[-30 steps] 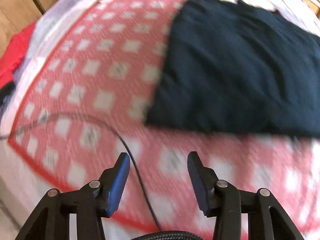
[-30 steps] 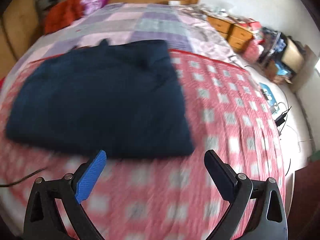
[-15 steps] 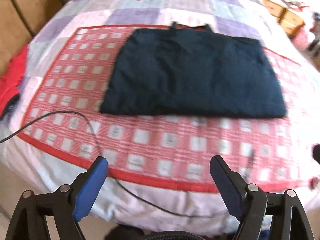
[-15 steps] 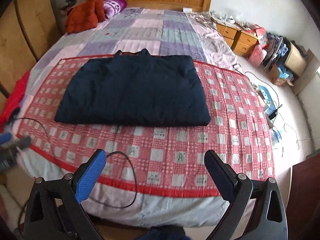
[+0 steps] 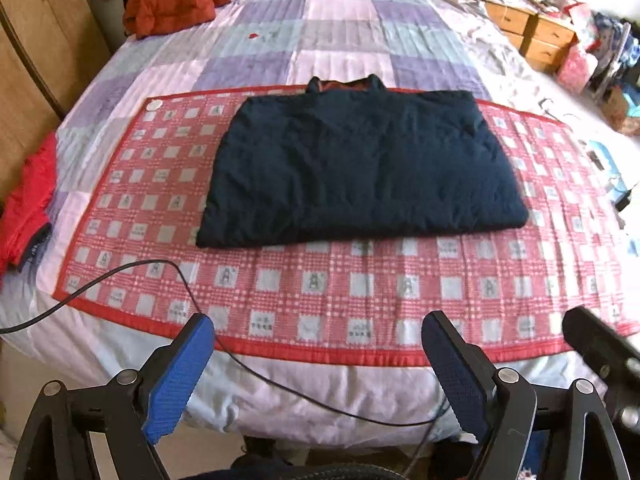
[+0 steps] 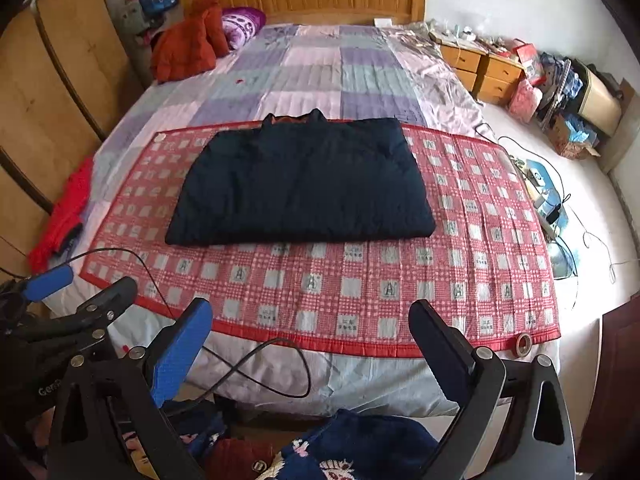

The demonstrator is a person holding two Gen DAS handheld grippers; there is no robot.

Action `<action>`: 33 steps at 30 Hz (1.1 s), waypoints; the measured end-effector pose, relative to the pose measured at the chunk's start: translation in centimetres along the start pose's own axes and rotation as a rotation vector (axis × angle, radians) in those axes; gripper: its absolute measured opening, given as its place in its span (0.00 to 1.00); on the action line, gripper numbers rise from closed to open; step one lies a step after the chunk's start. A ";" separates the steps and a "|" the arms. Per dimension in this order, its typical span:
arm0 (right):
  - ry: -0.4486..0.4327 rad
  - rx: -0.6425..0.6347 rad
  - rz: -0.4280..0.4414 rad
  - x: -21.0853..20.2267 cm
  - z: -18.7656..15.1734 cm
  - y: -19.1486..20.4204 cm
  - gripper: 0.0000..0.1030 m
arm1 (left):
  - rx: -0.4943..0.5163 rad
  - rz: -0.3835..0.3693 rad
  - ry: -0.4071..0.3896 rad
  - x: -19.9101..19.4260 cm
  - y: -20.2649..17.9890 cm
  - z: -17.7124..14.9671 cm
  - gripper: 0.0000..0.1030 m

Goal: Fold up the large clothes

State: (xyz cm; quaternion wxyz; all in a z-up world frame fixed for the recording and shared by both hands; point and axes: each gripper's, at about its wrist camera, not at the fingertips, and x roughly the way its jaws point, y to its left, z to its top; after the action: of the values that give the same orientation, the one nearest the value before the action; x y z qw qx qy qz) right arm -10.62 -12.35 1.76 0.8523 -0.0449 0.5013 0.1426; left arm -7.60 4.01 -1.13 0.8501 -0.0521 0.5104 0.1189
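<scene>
A dark navy jacket (image 5: 360,168) lies folded into a flat rectangle on a red checked mat (image 5: 320,288) on the bed; it also shows in the right wrist view (image 6: 300,184). My left gripper (image 5: 320,372) is open and empty, held off the foot of the bed, well short of the jacket. My right gripper (image 6: 310,352) is open and empty, also back from the bed's edge. The left gripper (image 6: 60,296) shows at the left of the right wrist view.
A black cable (image 5: 224,344) trails over the mat's near edge. Red garments lie at the bed's left side (image 6: 64,216) and by the headboard (image 6: 184,48). Wooden drawers (image 6: 480,68) and clutter stand at the right. A tape roll (image 6: 523,343) sits on the mat corner.
Both grippers have pulled back from the jacket to beyond the foot of the bed. The left gripper's jaws opened wider. The jacket stays folded on the mat.
</scene>
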 end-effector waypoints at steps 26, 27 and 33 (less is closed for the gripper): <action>-0.035 -0.010 -0.022 -1.8 0.8 -0.9 0.97 | 0.002 -0.023 0.032 0.1 -1.2 0.6 0.87; -0.035 -0.011 -0.023 -1.7 0.9 -0.9 0.97 | 0.001 -0.025 0.032 0.2 -1.2 0.6 0.87; -0.022 -0.015 -0.023 -1.3 1.2 -1.0 0.97 | -0.002 -0.022 0.041 0.7 -1.2 1.0 0.87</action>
State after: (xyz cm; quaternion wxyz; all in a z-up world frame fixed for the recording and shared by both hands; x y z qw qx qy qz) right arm -9.89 -13.28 3.43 0.8590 -0.0553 0.4901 0.1372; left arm -6.15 3.11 -1.30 0.8405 -0.0613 0.5272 0.1089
